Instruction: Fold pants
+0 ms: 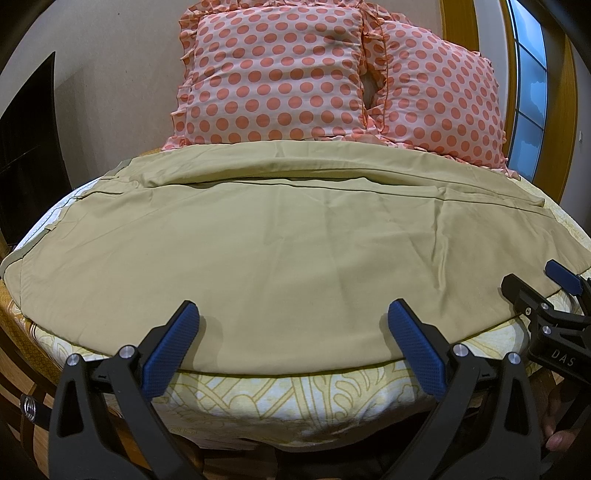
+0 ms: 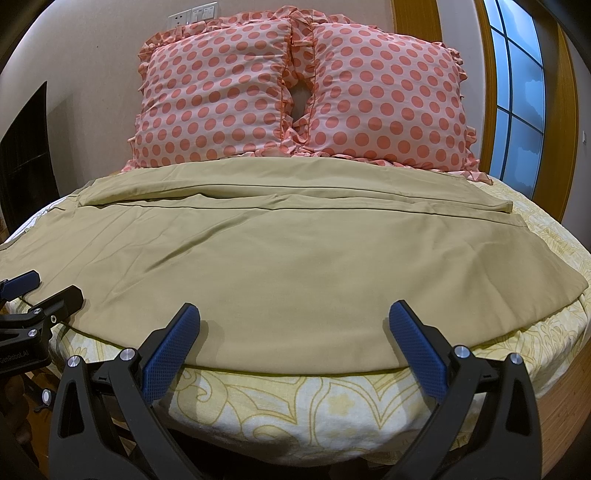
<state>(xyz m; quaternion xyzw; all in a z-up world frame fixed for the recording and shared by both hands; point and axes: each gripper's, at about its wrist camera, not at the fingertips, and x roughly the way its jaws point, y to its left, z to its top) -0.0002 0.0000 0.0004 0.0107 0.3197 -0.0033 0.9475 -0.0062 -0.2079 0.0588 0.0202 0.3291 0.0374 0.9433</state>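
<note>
At the near edge of the bed, the left gripper (image 1: pixel 293 325) is held with its blue pads (image 1: pixel 171 349) spread wide apart, nothing being caught between them; the tips are seen over the hem of the pants (image 1: pixel 258 251), though contact with the cloth cannot be judged. The right gripper (image 2: pixel 294 325) is shown in the same way, its pads (image 2: pixel 415 349) splayed and nothing gripped, poised at the same near hem of the pants (image 2: pixel 280 258).

The khaki pants are spread flat across the bedsheet (image 1: pixel 295 391), a yellow and white patterned one, with the legs laid lengthwise from left to right and one leg lying beyond the other. The waistband end is made out only in the left wrist view, at the far left; the leg cuffs are seen more plainly in the right wrist view, at the right.

Each gripper is caught by the other's camera: the right gripper appears at the right border of the left view, and the left gripper at the left border of the right view, both beside the hem.

Two pink pillows (image 2: pixel 295 96) with coral dots are propped behind the pants. A wall socket plate (image 2: pixel 194 14) is visible in the right view alone. A window (image 2: pixel 517 92) is shown at the right in both views.
</note>
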